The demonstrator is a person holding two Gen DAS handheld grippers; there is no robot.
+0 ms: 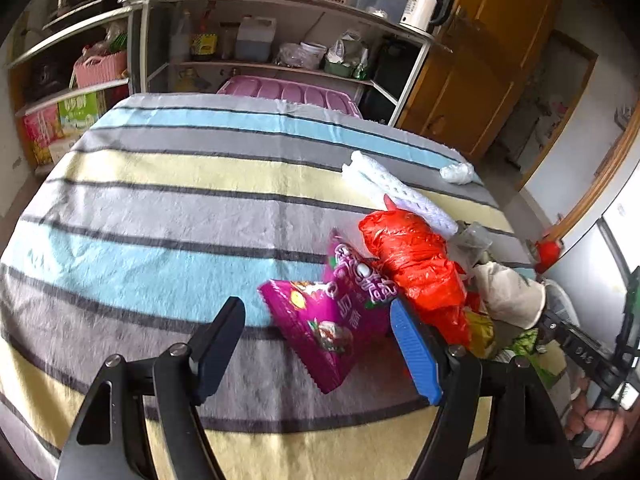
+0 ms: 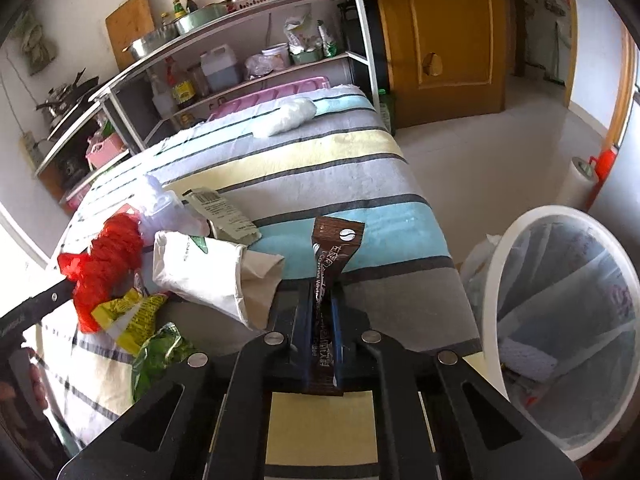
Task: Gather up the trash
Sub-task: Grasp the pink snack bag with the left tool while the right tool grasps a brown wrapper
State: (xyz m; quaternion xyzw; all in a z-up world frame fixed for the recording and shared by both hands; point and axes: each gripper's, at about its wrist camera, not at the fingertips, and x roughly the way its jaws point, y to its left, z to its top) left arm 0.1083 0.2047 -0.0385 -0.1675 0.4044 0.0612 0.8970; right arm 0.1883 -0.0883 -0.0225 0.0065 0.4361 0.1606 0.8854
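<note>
Left wrist view: left tool (image 1: 320,344) is spread wide apart w/ nothing pinched, hanging over the striped counter (image 1: 160,208). The magenta snack wrapper (image 1: 332,320) lies btwn its fingers, not gripped, w/ a red plastic bag (image 1: 412,256) touching it on the right and white foam netting (image 1: 396,192) further back.

Right wrist view: right tool (image 2: 322,312) is clamped tight on a brown coffee stick packet (image 2: 334,256), which pokes up past the tips. White paper bag (image 2: 208,272) sits just left of it, and the white trash bin (image 2: 568,320) stands on the floor to the right of the counter.
</note>
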